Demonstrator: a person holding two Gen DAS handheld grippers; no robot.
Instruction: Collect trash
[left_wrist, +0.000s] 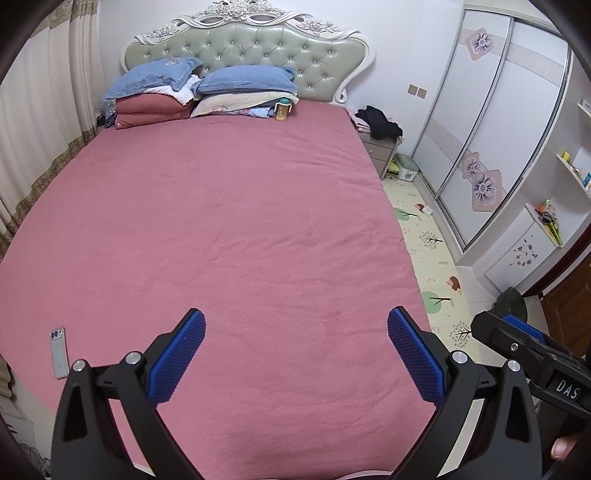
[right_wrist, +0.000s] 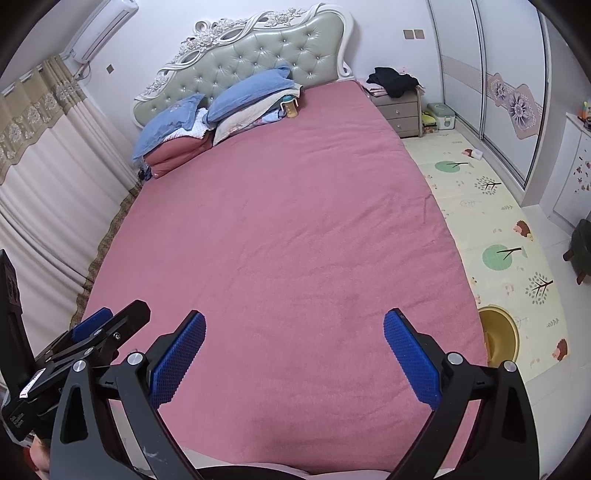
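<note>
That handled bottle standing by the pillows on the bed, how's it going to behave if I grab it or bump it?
The bottle stands upright on soft bedding against the pillows, so a nudge would probably tip it. It looks like rigid plastic, likely stiff in a grasp. Its side handles and rounded body may let it twist or roll once down. How full it is cannot be told.

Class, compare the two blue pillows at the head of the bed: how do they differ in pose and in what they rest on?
The left blue pillow tilts steeply on a folded pink quilt; the right blue pillow lies flatter on a pale pillow. The left shows faint embroidery; the right looks plain. Both lean toward the tufted headboard.
</note>
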